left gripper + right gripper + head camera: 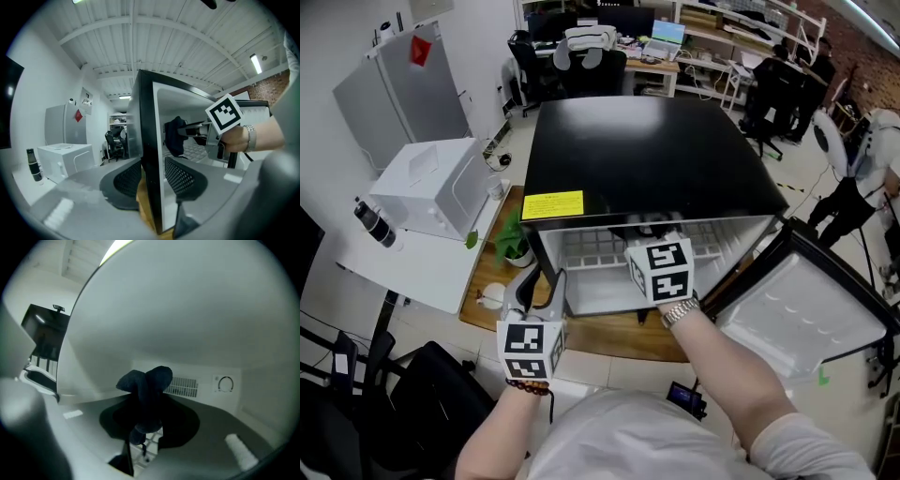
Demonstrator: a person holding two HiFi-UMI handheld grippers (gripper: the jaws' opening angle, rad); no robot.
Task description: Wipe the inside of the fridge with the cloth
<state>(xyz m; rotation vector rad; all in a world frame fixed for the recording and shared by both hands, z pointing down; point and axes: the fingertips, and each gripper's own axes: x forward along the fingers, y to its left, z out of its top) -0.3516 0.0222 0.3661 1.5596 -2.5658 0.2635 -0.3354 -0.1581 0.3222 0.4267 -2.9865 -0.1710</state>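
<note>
Head view looks down on a black-topped fridge (pixel 647 159) standing on a wooden board (pixel 600 336), its door (pixel 806 319) swung open to the right of the right gripper (pixel 654 230). That gripper reaches inside above the wire shelf (pixel 586 248), clenched on the dark cloth (pixel 146 383), with a vent (pixel 183 386) just beyond. The left gripper (pixel 152 176) is clamped on the fridge's side wall (pixel 147 140). Left of it is a white table (pixel 412 267), and office chairs (pixel 581 66) stand ahead.
</note>
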